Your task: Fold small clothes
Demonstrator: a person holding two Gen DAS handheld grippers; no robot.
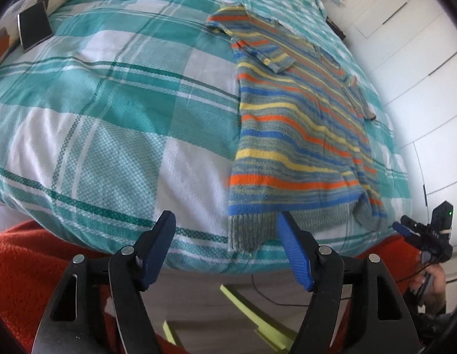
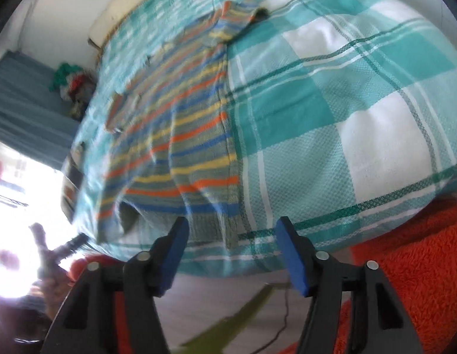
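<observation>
While spread flat: striped sweater (image 1: 299, 135) lies on the teal-checked bed (image 1: 110, 112), right half of the left wrist frame, hem toward the bottom edge.
Left claw (image 1: 225, 230): jaws apart, holding nothing, low centre, just short of the hem.
Right claw (image 2: 231, 233): jaws apart, empty, over the hem (image 2: 205, 221).

The supporting surface is a bed covered with a teal-and-white checked woven bedspread (image 1: 116, 124). A small knitted sweater with orange, yellow, blue and grey stripes (image 1: 293, 135) lies flat on it, ribbed hem at the near edge, one sleeve folded across the body. A flat black rectangular object (image 1: 33, 26) rests against a patterned cushion (image 1: 10, 32) at the far corner.
</observation>
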